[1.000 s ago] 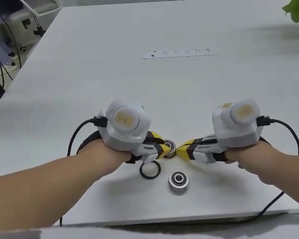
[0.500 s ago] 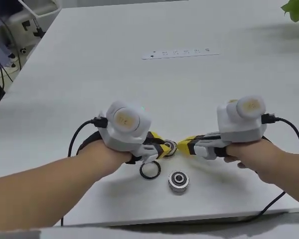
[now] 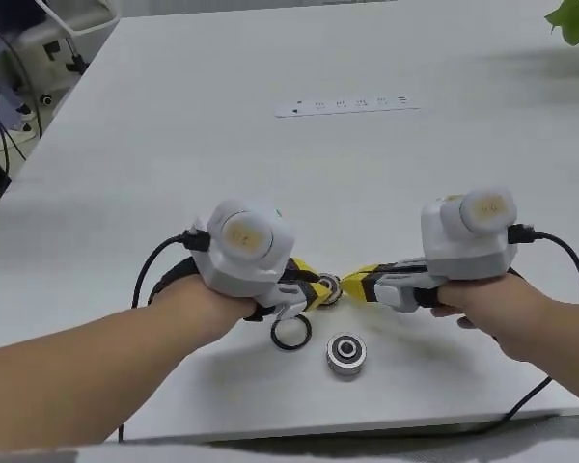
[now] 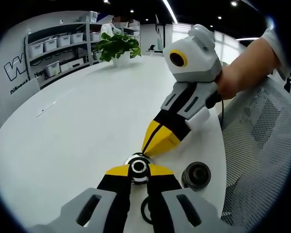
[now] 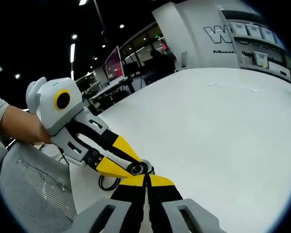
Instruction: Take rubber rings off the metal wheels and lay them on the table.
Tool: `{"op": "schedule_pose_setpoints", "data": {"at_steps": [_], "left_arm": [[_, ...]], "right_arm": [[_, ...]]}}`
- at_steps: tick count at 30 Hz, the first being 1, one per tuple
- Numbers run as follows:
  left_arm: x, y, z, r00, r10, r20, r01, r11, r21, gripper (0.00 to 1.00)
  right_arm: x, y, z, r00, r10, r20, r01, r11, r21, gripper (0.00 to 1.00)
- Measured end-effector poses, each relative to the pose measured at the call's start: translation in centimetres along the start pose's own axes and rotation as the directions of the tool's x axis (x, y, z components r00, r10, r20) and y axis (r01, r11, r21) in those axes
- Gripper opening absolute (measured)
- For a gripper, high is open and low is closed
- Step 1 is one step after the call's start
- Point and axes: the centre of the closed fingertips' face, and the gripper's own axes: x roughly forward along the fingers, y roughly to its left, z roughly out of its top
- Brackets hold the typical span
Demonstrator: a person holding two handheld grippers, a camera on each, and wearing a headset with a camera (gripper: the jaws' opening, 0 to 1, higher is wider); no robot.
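Observation:
My left gripper is shut on a small metal wheel and holds it just above the white table. In the left gripper view its yellow jaw tips clamp the wheel from both sides. My right gripper is shut, and its tips touch the wheel's rim. Whether they pinch the rubber ring is hidden. A loose black rubber ring lies flat on the table below the left gripper. A second wheel stands beside the ring, near the front edge.
A white power strip lies far back on the table. A green plant stands at the back right corner. Black cables trail from both grippers toward the near table edge. A mesh chair is behind me.
My right gripper has shifted slightly to the right and lower, its tips staying at the held wheel. The left gripper, the ring and the second wheel have kept their places.

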Motion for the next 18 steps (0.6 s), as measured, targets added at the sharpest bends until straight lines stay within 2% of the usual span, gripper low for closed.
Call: {"op": "schedule_pose_setpoints", "data": {"at_steps": [5, 15, 18], "left_arm": [[0.0, 0.0, 0.0, 1.0, 0.002, 0.0, -0.002, 1.0, 0.001, 0.07], [0.0, 0.0, 0.0, 1.0, 0.002, -0.001, -0.002, 1.0, 0.007, 0.07], [0.0, -0.1, 0.0, 1.0, 0.004, 0.0, -0.004, 1.0, 0.005, 0.07]], "right_arm": [[0.0, -0.1, 0.1, 1.0, 0.004, -0.001, -0.004, 1.0, -0.004, 0.0], [0.5, 1.2, 0.2, 0.9998, 0.022, -0.002, -0.022, 0.998, -0.054, 0.0], [0.4, 1.0, 0.2, 0.9998, 0.022, -0.003, -0.022, 0.998, -0.066, 0.0]]}}
